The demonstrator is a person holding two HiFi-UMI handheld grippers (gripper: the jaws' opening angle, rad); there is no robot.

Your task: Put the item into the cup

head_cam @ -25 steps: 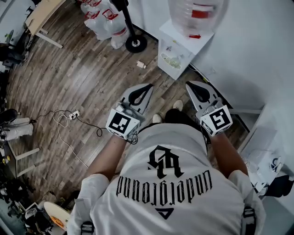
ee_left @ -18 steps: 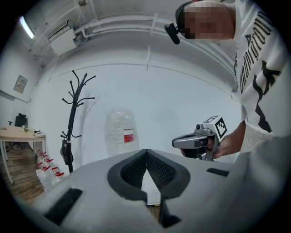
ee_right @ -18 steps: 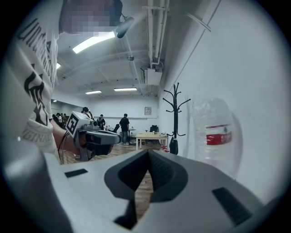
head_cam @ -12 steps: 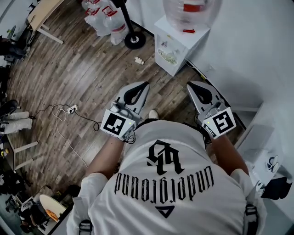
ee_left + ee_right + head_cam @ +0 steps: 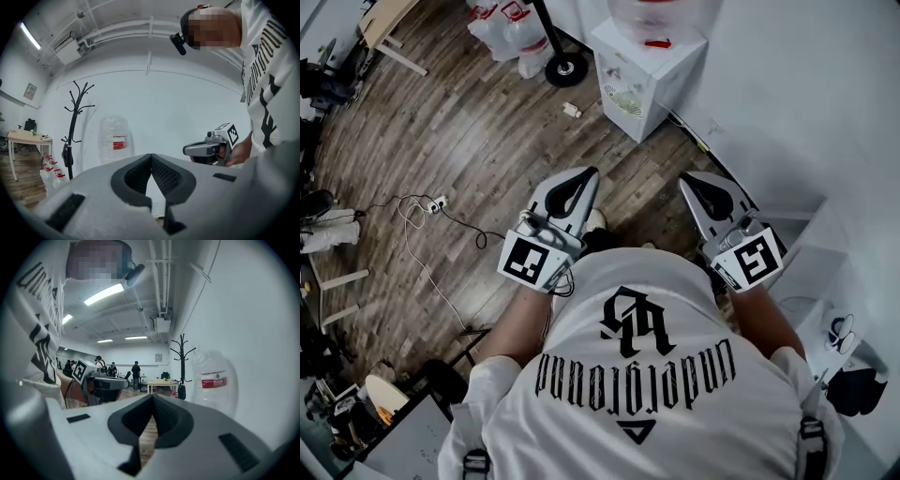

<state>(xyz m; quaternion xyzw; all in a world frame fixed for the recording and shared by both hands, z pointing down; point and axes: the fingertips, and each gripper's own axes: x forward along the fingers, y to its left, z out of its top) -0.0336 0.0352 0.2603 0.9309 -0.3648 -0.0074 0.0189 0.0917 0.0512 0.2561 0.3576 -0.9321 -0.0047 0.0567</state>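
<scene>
No cup and no item show in any view. In the head view my left gripper (image 5: 584,176) and right gripper (image 5: 688,180) are held side by side at waist height, pointing forward over the wooden floor (image 5: 459,141). The jaws of both are together with nothing between them. The left gripper view looks along its shut jaws (image 5: 151,157) at a white wall, with the right gripper (image 5: 206,149) in a hand off to the right. In the right gripper view the shut jaws (image 5: 152,398) point down the room and the left gripper (image 5: 101,383) shows at the left.
A white water dispenser (image 5: 636,70) with a large bottle (image 5: 661,13) stands ahead against the wall. A coat stand base (image 5: 565,67) and packs of water bottles (image 5: 511,23) lie to its left. A cable with a power strip (image 5: 431,203) lies on the floor. People (image 5: 136,373) stand far off.
The dispenser, coat stand base and floor cable have slid up and left in the head view as the person moves. Both grippers stay shut, held the same way.
</scene>
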